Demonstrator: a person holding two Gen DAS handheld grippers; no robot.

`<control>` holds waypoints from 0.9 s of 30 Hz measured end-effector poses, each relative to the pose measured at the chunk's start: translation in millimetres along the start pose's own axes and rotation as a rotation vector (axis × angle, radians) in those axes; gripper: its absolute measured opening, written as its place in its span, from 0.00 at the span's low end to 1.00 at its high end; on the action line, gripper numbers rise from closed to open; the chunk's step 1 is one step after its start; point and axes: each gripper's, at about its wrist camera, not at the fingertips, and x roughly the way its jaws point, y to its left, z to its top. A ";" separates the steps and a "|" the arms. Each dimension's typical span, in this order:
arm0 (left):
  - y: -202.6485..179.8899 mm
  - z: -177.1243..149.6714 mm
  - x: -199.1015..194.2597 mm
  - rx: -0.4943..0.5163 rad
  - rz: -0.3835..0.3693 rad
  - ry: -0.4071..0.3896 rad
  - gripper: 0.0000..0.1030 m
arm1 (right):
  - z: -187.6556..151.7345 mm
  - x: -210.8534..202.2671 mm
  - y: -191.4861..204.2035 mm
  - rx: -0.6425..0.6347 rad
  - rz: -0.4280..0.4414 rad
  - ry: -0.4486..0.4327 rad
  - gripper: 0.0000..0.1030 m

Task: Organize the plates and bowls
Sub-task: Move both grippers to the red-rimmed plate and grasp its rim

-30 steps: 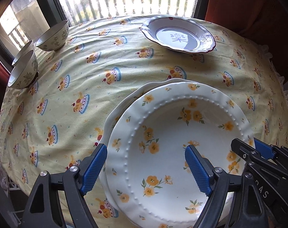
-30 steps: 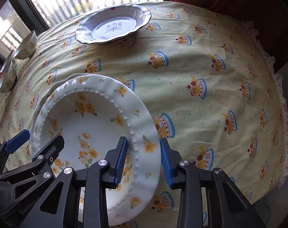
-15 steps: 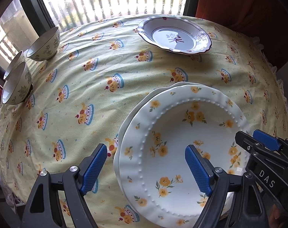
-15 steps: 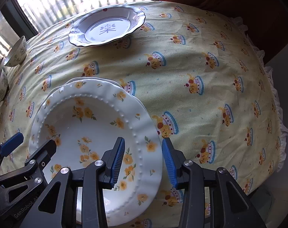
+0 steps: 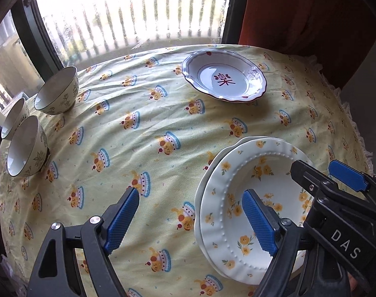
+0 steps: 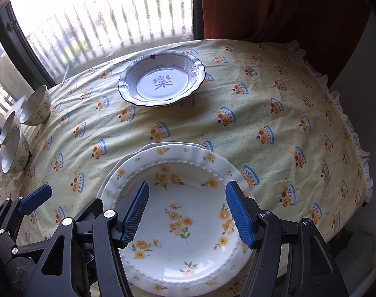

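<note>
"DAS" stands on the right gripper [image 5: 341, 180]; the character "樂" marks the blue-rimmed plate [image 6: 162, 81].

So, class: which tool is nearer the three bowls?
Left. The left tool is open over the cloth, on the side toward the bowls; the right tool is open above the yellow-flowered plate, farther away.

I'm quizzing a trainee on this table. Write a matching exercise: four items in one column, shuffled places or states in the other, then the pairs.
Items
1. yellow-flowered plate
2. blue-rimmed plate
3. green-leaf bowls
4. right gripper

Places or states
A. alone at the far side, near the window
B. grouped at the left edge of the tablecloth
C. open, empty, above the near plates
D. on top of another white plate, near edge

Pairs: 1-D, 2-A, 3-B, 4-C
</note>
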 end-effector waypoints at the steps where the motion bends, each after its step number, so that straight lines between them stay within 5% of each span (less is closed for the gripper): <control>1: 3.4 2.0 -2.3 0.007 -0.001 -0.006 0.84 | 0.3 -2.0 4.1 0.009 0.003 -0.010 0.66; 13: 12.0 57.9 -2.2 0.000 0.013 -0.067 0.83 | 46.8 -1.3 17.4 0.038 0.066 -0.066 0.66; 27: -3.1 143.9 45.4 -0.123 0.063 -0.093 0.83 | 146.2 40.3 -2.8 -0.039 0.090 -0.095 0.83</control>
